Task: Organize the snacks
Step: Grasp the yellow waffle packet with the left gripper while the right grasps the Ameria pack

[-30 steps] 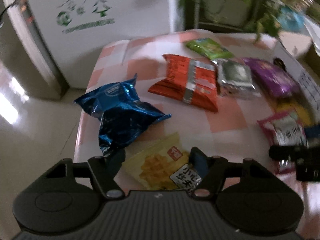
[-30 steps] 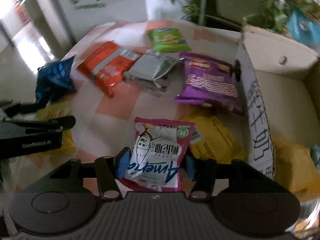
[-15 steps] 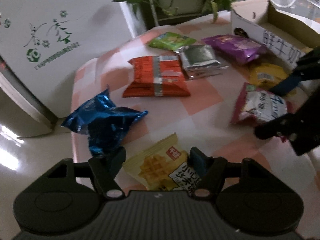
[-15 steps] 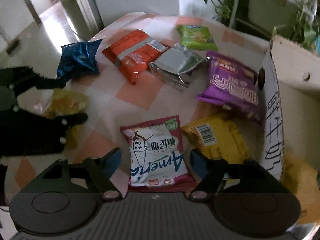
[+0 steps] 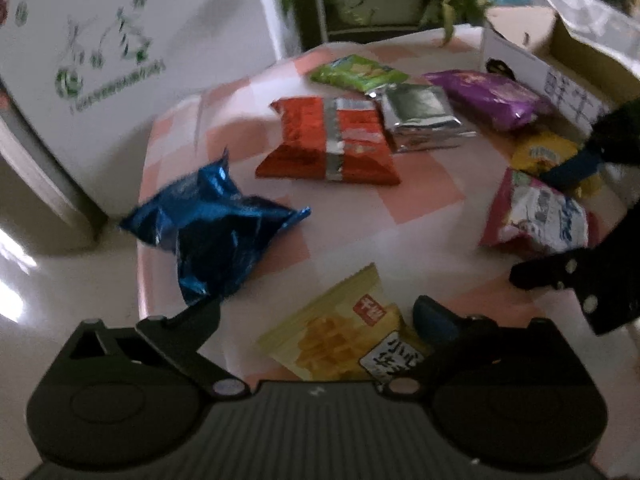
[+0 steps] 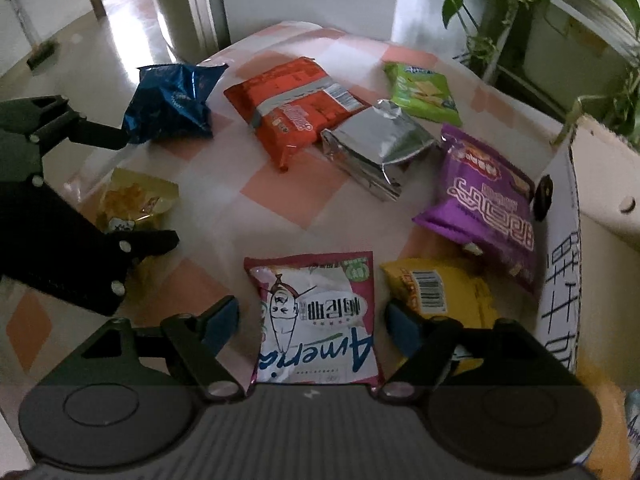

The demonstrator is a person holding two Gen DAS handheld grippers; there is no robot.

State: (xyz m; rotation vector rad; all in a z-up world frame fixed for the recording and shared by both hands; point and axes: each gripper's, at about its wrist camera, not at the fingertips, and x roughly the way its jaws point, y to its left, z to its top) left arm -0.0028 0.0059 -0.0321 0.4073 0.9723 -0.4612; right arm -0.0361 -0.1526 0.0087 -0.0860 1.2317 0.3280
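A yellow waffle snack bag (image 5: pixel 340 336) lies on the pink-checked table (image 5: pixel 420 200) between the widely spread fingers of my left gripper (image 5: pixel 316 316). Its jaws are opening and the pads do not press the bag. My right gripper (image 6: pixel 312 316) straddles a pink-and-white snack bag (image 6: pixel 316 312); its jaws are opening too, with a gap on both sides. Each gripper shows in the other's view: the left gripper (image 6: pixel 150 186) over the yellow waffle bag (image 6: pixel 132 200), the right gripper (image 5: pixel 548 220) over the pink-and-white bag (image 5: pixel 536 216).
Blue (image 6: pixel 172 100), orange (image 6: pixel 296 108), silver (image 6: pixel 376 148), green (image 6: pixel 420 88), purple (image 6: pixel 484 204) and barcoded yellow (image 6: pixel 440 292) bags lie spread on the table. An open cardboard box (image 6: pixel 560 272) stands at the right. A white cabinet (image 5: pixel 120 60) and plants (image 6: pixel 500 0) stand behind.
Both grippers' jaws have spread apart. The left let go of the yellow waffle bag, the right let go of the pink-and-white bag. Both views have rolled somewhat.
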